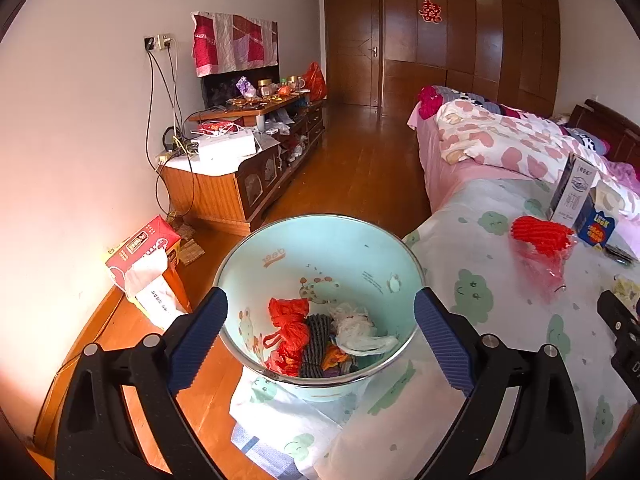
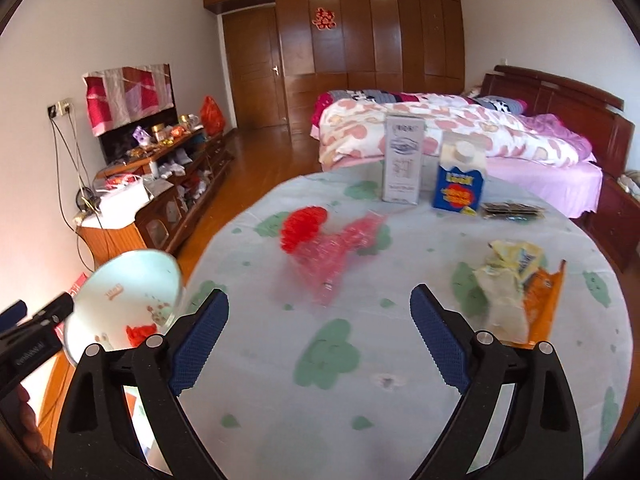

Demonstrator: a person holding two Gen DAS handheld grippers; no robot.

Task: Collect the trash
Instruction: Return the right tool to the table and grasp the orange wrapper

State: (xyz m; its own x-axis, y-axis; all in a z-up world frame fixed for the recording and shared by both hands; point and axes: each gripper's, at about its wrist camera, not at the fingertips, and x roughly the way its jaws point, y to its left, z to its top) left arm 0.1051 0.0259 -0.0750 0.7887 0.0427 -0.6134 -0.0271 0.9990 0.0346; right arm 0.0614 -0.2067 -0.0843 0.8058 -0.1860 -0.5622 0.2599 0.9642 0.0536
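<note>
A pale green trash bin point(image 1: 320, 248) stands at the edge of the cloth-covered table point(image 1: 480, 320). In it lie a red plastic bag point(image 1: 288, 328), dark netting point(image 1: 316, 344) and a white bag point(image 1: 360, 332). My left gripper point(image 1: 320, 296) hangs open over the bin's mouth, nothing between its fingers. My right gripper point(image 2: 320, 294) is open above the table, empty. Just beyond it lie a red foam net point(image 2: 302, 226) and a pink plastic bag point(image 2: 332, 256). Crumpled yellowish wrappers point(image 2: 508, 280) and an orange wrapper point(image 2: 546, 300) lie to its right. The bin point(image 2: 128, 280) shows at the left.
A white carton point(image 2: 403, 160), a blue carton point(image 2: 460, 184) and dark sachets point(image 2: 512, 212) stand at the table's far side. A bed point(image 2: 460, 132) lies behind. A cluttered TV cabinet point(image 1: 248, 152) lines the left wall; a tissue box point(image 1: 148, 256) sits on the wooden floor.
</note>
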